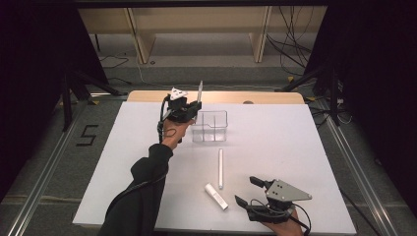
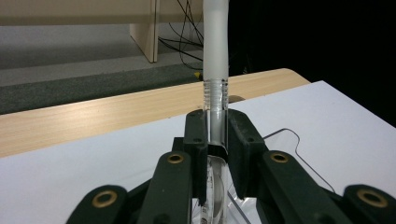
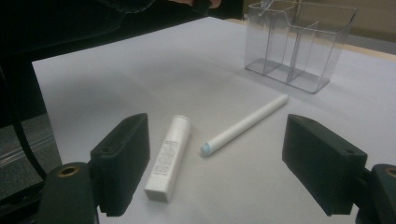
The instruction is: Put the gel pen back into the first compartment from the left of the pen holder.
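Pen stands upright in the left tool beside the clear organizer from the high view, its barrel pinched between black jaws in the left gripper view, while the right gripper view shows the right tool spread over a white tube and a white stick on the tabletop.

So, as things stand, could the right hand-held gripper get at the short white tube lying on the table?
Probably yes. The right hand-held gripper stands open, and the short white tube lies just ahead of its jaws on the bare white table. The long white pen lies beside it, apart, not across it.
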A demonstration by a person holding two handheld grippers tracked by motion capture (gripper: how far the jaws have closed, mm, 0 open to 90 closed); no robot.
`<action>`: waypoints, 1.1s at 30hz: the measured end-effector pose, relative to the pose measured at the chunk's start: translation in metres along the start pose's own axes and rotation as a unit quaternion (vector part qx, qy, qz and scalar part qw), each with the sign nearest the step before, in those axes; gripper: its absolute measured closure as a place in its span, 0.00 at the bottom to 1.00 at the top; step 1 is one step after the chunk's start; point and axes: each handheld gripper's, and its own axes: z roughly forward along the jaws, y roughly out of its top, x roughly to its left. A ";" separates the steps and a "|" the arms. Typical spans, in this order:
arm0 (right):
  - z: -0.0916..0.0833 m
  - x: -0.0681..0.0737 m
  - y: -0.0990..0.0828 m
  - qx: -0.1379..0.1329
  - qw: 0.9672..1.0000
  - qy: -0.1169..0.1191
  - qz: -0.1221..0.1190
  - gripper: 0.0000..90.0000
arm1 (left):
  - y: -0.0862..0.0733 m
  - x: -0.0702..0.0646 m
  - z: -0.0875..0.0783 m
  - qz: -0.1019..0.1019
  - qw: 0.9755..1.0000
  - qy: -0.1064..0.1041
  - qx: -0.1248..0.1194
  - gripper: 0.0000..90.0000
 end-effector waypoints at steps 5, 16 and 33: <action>0.000 0.001 0.000 0.000 1.000 0.001 0.000 0.27 | -0.002 -0.001 0.001 0.003 1.000 0.003 0.001 0.87; 0.000 0.001 0.000 0.001 1.000 0.003 -0.005 0.27 | -0.008 0.000 0.003 0.004 1.000 0.012 0.006 0.86; 0.001 0.001 0.000 0.001 1.000 0.002 -0.006 0.27 | -0.001 0.003 -0.022 0.009 1.000 -0.002 0.011 0.58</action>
